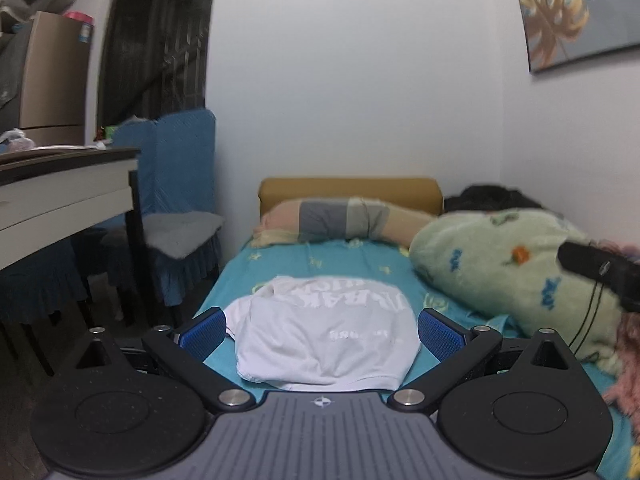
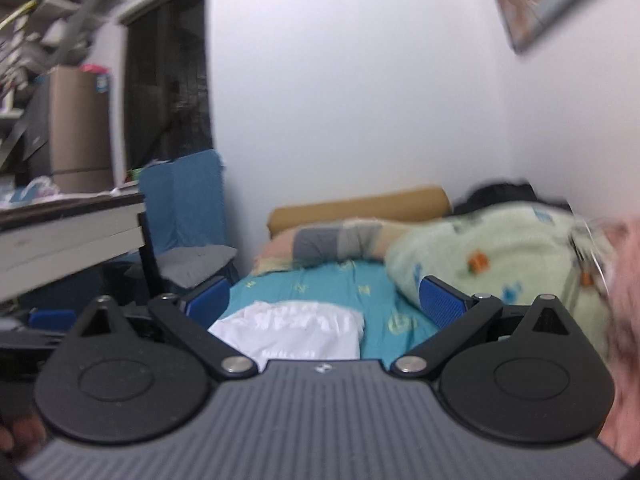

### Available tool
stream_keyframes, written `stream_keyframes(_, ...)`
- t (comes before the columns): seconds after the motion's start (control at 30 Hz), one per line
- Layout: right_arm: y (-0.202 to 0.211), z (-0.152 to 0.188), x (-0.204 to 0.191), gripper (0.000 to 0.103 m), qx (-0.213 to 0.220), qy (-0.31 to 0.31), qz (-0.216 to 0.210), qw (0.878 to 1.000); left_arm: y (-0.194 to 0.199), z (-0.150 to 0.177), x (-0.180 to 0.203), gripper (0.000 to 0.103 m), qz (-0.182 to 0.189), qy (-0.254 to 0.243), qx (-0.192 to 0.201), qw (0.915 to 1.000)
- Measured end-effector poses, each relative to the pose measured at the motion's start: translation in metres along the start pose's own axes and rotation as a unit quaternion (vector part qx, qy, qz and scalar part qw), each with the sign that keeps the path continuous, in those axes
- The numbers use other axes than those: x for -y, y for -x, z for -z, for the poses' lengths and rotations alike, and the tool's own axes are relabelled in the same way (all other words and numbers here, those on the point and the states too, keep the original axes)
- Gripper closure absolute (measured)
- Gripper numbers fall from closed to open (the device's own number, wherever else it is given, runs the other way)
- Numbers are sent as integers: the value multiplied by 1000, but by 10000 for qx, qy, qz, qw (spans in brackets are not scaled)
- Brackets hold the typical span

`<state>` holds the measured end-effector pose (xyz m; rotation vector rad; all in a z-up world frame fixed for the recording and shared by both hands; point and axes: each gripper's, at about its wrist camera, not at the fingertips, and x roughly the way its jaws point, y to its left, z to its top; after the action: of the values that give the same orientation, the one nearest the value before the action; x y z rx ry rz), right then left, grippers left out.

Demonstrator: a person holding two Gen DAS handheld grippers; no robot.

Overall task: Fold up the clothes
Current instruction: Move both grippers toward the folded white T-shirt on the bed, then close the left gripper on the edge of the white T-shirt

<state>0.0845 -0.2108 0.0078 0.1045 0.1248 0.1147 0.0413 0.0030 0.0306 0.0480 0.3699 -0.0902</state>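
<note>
A white T-shirt (image 1: 324, 336) with grey lettering lies folded into a compact bundle on the turquoise bed sheet (image 1: 320, 258). My left gripper (image 1: 322, 332) hovers just short of it, open, its blue pads either side of the bundle without touching. In the right wrist view the same white T-shirt (image 2: 292, 330) sits low and left of centre on the bed sheet (image 2: 340, 284). My right gripper (image 2: 324, 302) is open and holds nothing; this view is blurred. At the left wrist view's right edge a black part of the other gripper (image 1: 600, 272) shows.
A light green fleece blanket (image 1: 512, 268) is heaped on the bed's right side, with pink fabric (image 1: 628, 360) nearer. A pillow (image 1: 340, 220) and tan headboard (image 1: 352, 190) lie at the far end. A desk (image 1: 68, 184) and blue-covered chair (image 1: 176, 216) stand left of the bed.
</note>
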Motion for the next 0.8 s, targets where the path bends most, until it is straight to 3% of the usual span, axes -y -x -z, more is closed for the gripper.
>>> stream_keyframes(0.13,-37,-3,-1,0,-77,327,-102,9994,-68,5,-13,2,243,162,-881,9957)
stream_keyframes(0.27,-89,10,0,0,-551,73,-243,9982,-133,20,-26,9,570,564,-1754,9812)
stream_keyframes(0.43,-154,66,1,7,-1465,-136,-295,9887,-193,57,-10,14,370,9,-2245,9738)
stream_keyframes(0.53,-174,110,-3,11,-1979,77,-222,9799,-217,83,-5,16,135,-181,-2462,9689)
stream_keyframes(0.67,-189,144,-5,13,-2429,347,-176,9693,-236,96,-8,21,-233,-91,-2330,9722)
stream_keyframes(0.73,-195,153,-6,13,-2519,477,-149,9665,-241,96,-7,33,-636,-180,-2070,9761)
stream_keyframes(0.77,-199,156,-5,13,-2548,467,-165,9657,-245,96,-7,50,-795,-185,-1989,9766)
stream_keyframes(0.8,-202,159,-6,13,-2569,434,-161,9653,-248,96,-9,74,-902,-150,-1944,9767)
